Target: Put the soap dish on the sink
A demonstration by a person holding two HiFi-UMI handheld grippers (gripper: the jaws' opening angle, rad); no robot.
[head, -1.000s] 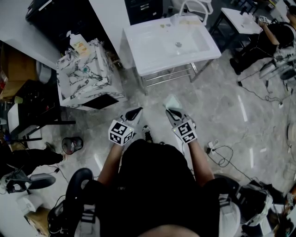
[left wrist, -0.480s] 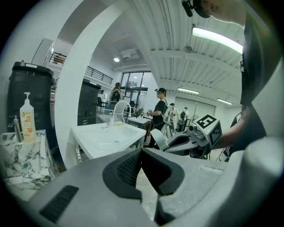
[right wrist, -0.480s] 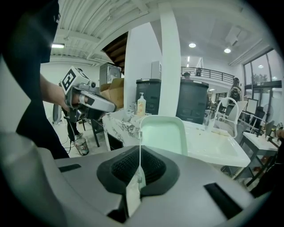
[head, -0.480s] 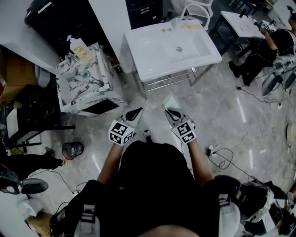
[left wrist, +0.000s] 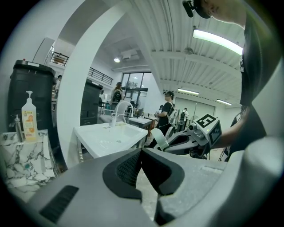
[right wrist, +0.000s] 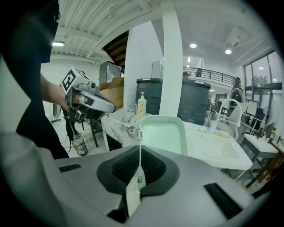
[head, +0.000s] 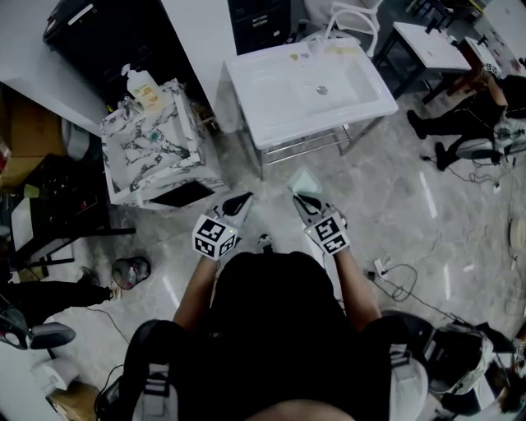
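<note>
A pale green soap dish [head: 304,182] sticks out ahead of my right gripper [head: 306,200], which is shut on its near edge. In the right gripper view the soap dish [right wrist: 162,133] stands upright above the closed right gripper [right wrist: 139,156]. My left gripper [head: 239,202] is level with it on the left, shut and empty; its jaws meet at the left gripper [left wrist: 141,153]. The white sink [head: 267,111] on a metal frame stands some way ahead over bare floor. From the left gripper view I see the sink [left wrist: 95,133] and the soap dish [left wrist: 159,138].
A marble-patterned cabinet [head: 154,148] with a soap bottle [head: 142,83] stands left of the sink, by a white pillar [right wrist: 172,62]. A small bin [head: 130,271] and cables [head: 399,281] lie on the floor. A seated person [head: 481,123] and a white chair [head: 355,18] are at the right.
The cabinet, bin and floor have slid down and back in the head view: I have come closer to the sink. Both grippers keep their pose, and the right one's hold is unchanged.
</note>
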